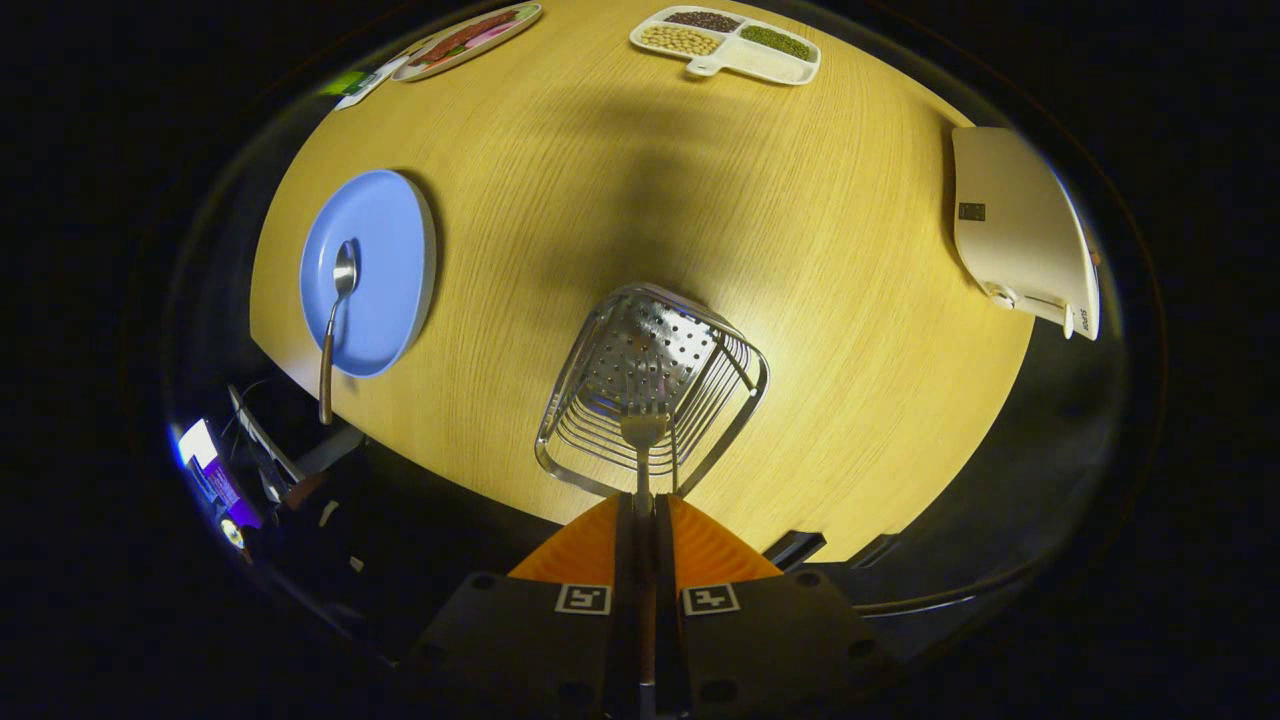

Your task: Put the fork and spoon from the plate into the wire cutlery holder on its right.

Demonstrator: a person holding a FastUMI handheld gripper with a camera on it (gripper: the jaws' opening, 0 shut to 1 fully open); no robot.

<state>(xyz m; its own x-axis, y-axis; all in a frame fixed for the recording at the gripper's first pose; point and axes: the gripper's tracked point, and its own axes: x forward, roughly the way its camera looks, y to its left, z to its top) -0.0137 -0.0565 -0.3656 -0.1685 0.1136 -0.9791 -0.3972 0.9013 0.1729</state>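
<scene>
The gripper [645, 510] is clenched on the fork [643, 440], whose tines hang over the wire cutlery holder [655, 390] just ahead, seemingly inside its rim. The spoon [335, 320] lies on the blue plate [395, 230], well apart on the wooden surface [800, 250].

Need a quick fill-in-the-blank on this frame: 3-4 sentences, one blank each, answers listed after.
1. The gripper is shut on the handle of the ____.
2. The fork's tines hang over the open top of the wire ____.
3. The spoon lies with its bowl on the blue ____.
4. At the table's far edge a white divided tray holds ____ kinds of beans or grains.

Answers: fork; cutlery holder; plate; three
</scene>
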